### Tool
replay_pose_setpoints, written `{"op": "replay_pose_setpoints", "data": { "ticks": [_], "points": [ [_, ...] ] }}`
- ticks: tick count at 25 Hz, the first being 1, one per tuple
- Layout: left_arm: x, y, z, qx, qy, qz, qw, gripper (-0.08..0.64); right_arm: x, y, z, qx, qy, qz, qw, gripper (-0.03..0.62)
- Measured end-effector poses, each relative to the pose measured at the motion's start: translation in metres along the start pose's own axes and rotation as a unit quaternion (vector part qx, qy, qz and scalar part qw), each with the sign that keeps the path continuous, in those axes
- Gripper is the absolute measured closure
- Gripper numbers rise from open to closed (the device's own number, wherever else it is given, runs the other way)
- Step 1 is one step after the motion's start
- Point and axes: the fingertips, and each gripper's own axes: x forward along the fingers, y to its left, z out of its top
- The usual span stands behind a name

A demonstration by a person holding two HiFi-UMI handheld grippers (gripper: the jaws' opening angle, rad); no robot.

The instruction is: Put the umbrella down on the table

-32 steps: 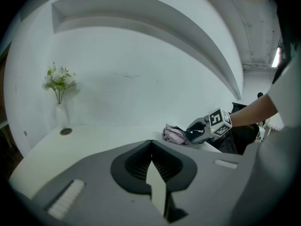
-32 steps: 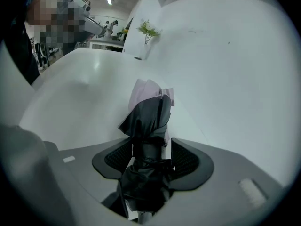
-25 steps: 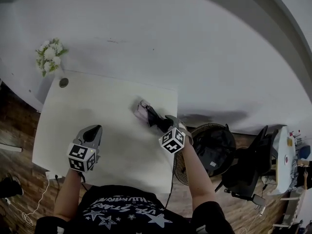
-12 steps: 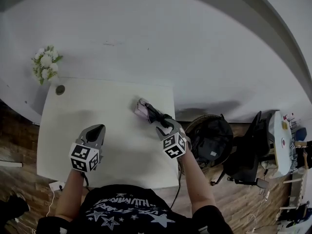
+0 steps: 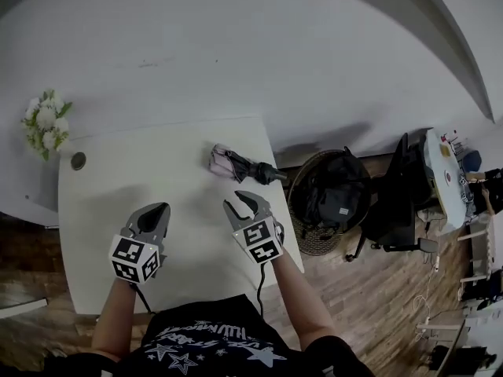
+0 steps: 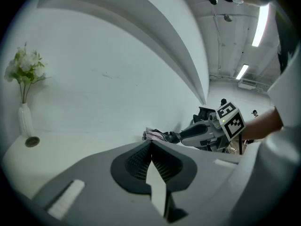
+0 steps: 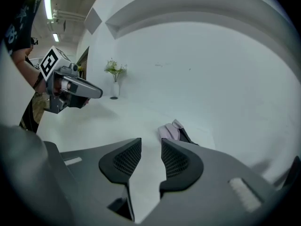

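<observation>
The folded umbrella (image 5: pixel 240 166), pale pink with a black handle end, lies flat on the white table (image 5: pixel 102 179) near its far right corner. It also shows in the left gripper view (image 6: pixel 157 135) and the right gripper view (image 7: pixel 171 132). My right gripper (image 5: pixel 240 203) hovers over the table on the near side of the umbrella, clear of it. Its jaws are closing with a narrow gap and nothing between them (image 7: pixel 150 145). My left gripper (image 5: pixel 153 214) is shut and empty over the table's near left part (image 6: pixel 150 142).
A vase of white flowers (image 5: pixel 45 124) and a small round object (image 5: pixel 78 161) stand at the table's far left. Right of the table, on the wooden floor, are a basket with a black bag (image 5: pixel 334 199) and an office chair (image 5: pixel 401 203).
My right gripper has drawn back from the umbrella's handle toward the person, and its jaws have narrowed. The umbrella stays lying on the table. My left gripper has hardly moved.
</observation>
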Motion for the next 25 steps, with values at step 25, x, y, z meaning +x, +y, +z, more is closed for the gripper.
{"op": "replay_pose_setpoints", "data": {
  "ticks": [25],
  "points": [
    [-0.088, -0.080, -0.031, 0.019, -0.007, -0.070, 0.9974, 0.557, -0.130, 0.081, -0.018, 0.181, -0.102, -0.099, 0.973, 0.578]
  ]
}}
